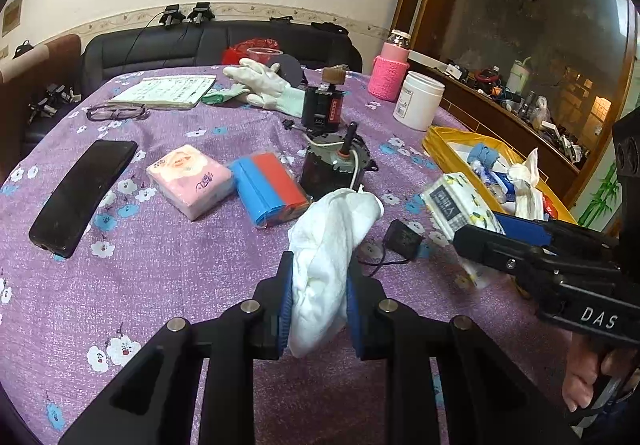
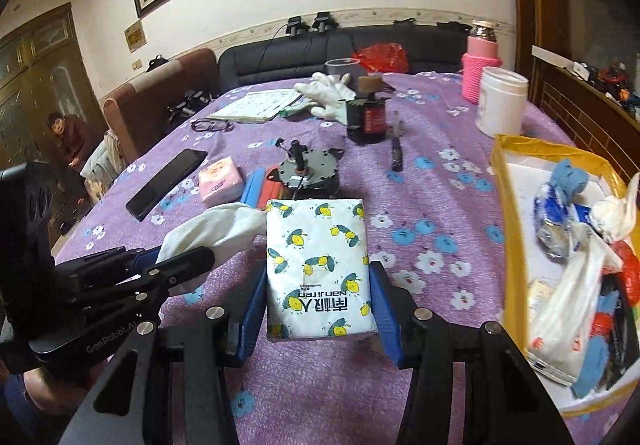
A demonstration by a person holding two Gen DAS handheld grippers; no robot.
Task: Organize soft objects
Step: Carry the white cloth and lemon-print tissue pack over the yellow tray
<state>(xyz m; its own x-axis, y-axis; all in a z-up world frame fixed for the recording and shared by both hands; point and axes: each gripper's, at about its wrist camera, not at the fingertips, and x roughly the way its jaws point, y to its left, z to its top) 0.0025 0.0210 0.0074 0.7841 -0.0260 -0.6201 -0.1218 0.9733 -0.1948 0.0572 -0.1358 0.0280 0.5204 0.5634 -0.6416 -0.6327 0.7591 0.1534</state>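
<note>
Your L gripper is clamped narrow on a white cloth, held above the purple tablecloth near the table's front edge. Your R gripper grips a lemon-print tissue pack btwn its blue pads, mid-width, lifted just left of the yellow tray at the right edge. Pink tissue pack and red/blue packet lie mid-table, w/ a black phone toward the left edge.
</note>
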